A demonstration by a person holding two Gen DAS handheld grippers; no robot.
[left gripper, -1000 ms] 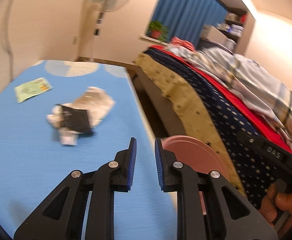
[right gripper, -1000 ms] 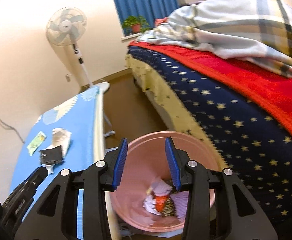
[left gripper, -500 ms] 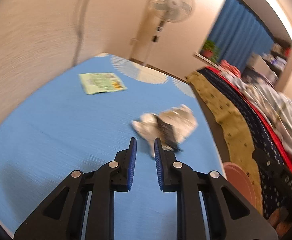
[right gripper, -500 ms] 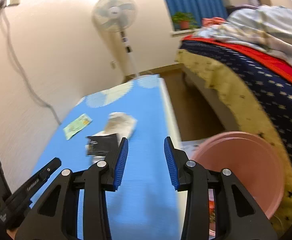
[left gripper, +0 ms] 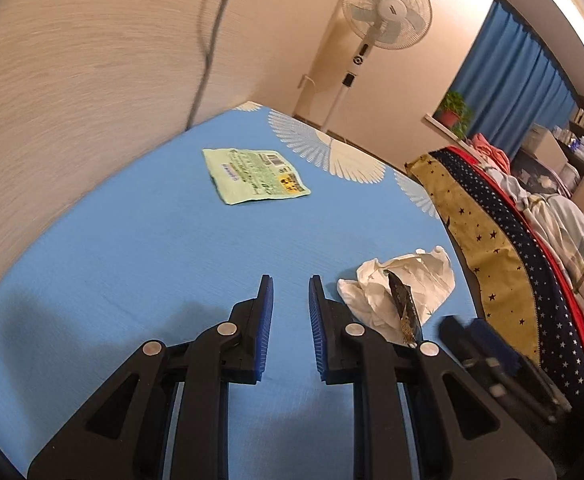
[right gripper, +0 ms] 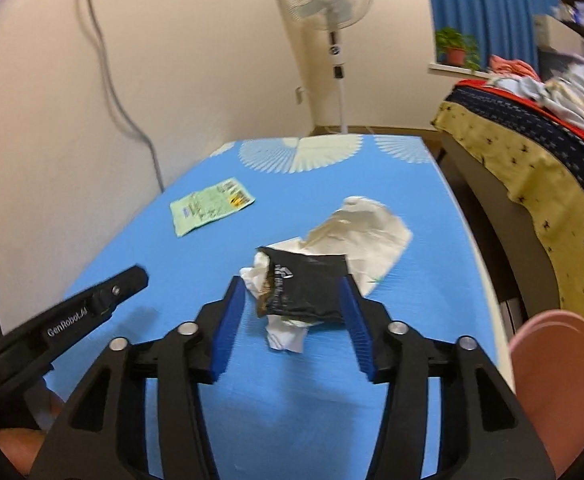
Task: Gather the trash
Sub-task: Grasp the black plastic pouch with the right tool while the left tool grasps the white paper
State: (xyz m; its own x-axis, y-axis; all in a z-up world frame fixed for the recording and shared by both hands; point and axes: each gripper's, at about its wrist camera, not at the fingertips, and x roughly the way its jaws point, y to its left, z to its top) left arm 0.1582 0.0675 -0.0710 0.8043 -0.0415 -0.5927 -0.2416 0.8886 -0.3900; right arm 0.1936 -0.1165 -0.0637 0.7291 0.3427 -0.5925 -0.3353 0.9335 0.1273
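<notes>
A black wrapper [right gripper: 305,290] lies on crumpled white paper [right gripper: 365,230] on the blue table [right gripper: 419,316]. My right gripper [right gripper: 292,300] is open, its blue pads on either side of the black wrapper. A green wrapper [right gripper: 208,206] lies flat farther back left. In the left wrist view the green wrapper [left gripper: 254,176] is ahead, and the white paper [left gripper: 405,284] with the black wrapper [left gripper: 403,312] is to the right. My left gripper [left gripper: 290,300] is open a little and empty above bare table.
A pink bin [right gripper: 559,380] stands off the table's right edge. A bed with a starred blanket [right gripper: 531,168] runs along the right. A standing fan [right gripper: 327,12] is behind the table. A wall with a hanging cable [right gripper: 120,100] borders the left.
Both grippers swung left from the pink bin to the table. My right gripper opened wider and came down around the black wrapper. My left gripper now faces the green wrapper.
</notes>
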